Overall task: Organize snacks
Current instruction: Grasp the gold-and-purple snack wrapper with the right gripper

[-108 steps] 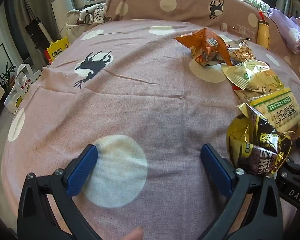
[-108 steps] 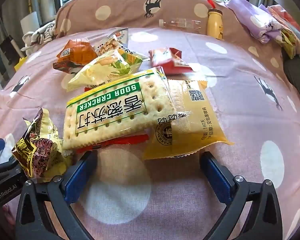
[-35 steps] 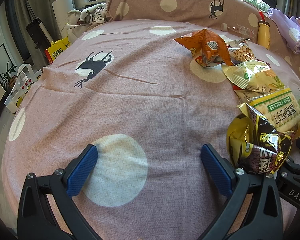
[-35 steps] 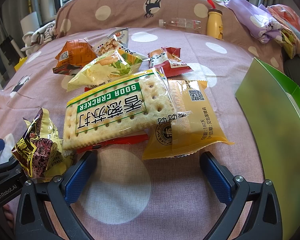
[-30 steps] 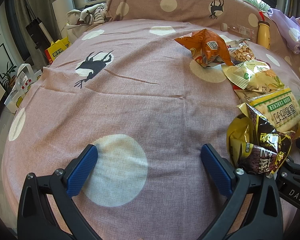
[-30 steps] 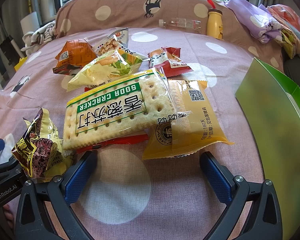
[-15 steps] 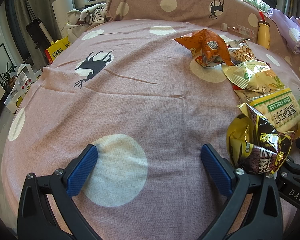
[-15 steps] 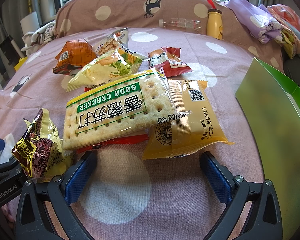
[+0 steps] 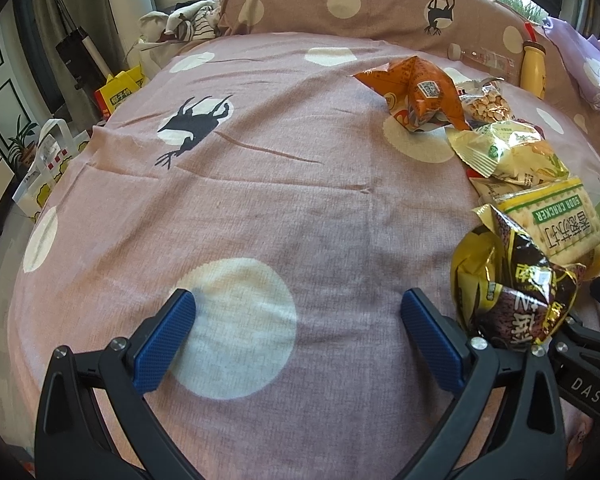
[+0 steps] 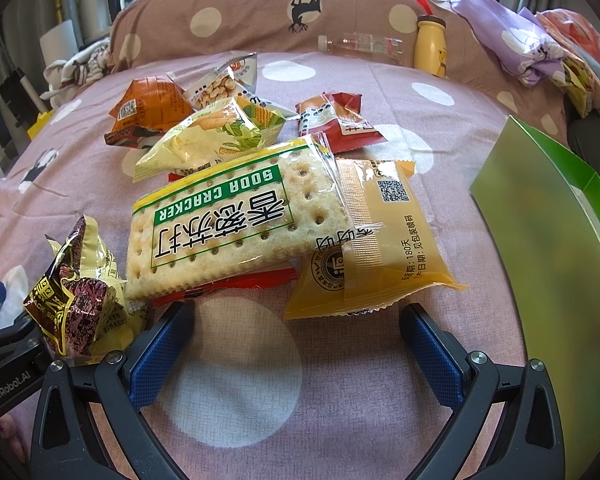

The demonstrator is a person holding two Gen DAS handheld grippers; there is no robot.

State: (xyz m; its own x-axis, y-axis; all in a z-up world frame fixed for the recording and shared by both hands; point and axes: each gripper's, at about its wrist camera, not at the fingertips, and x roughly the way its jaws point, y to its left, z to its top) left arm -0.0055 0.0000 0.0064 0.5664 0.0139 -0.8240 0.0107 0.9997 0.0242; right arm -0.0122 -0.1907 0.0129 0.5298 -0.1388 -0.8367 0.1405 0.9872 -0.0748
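Observation:
A pile of snack packets lies on a pink spotted bedspread. In the right wrist view a soda cracker pack (image 10: 224, 220) lies on top, with a yellow-orange packet (image 10: 380, 240) to its right, a corn snack bag (image 10: 216, 136), an orange bag (image 10: 148, 108), a peanut packet (image 10: 224, 84) and a red packet (image 10: 336, 120) behind. A gold-and-brown packet (image 10: 76, 300) lies at the left. My right gripper (image 10: 296, 344) is open and empty just in front of the pile. My left gripper (image 9: 296, 332) is open and empty over bare bedspread, the gold-and-brown packet (image 9: 512, 296) at its right.
A green box (image 10: 556, 248) stands at the right of the right wrist view. A yellow bottle (image 10: 430, 46) and a clear bottle (image 10: 360, 46) rest by the pillow. Folded clothes (image 10: 540, 52) lie at far right. The bed's left edge drops to bags on the floor (image 9: 48, 160).
The green box has come into view at the right since 3.6 s ago. Both grippers and the snacks have stayed still.

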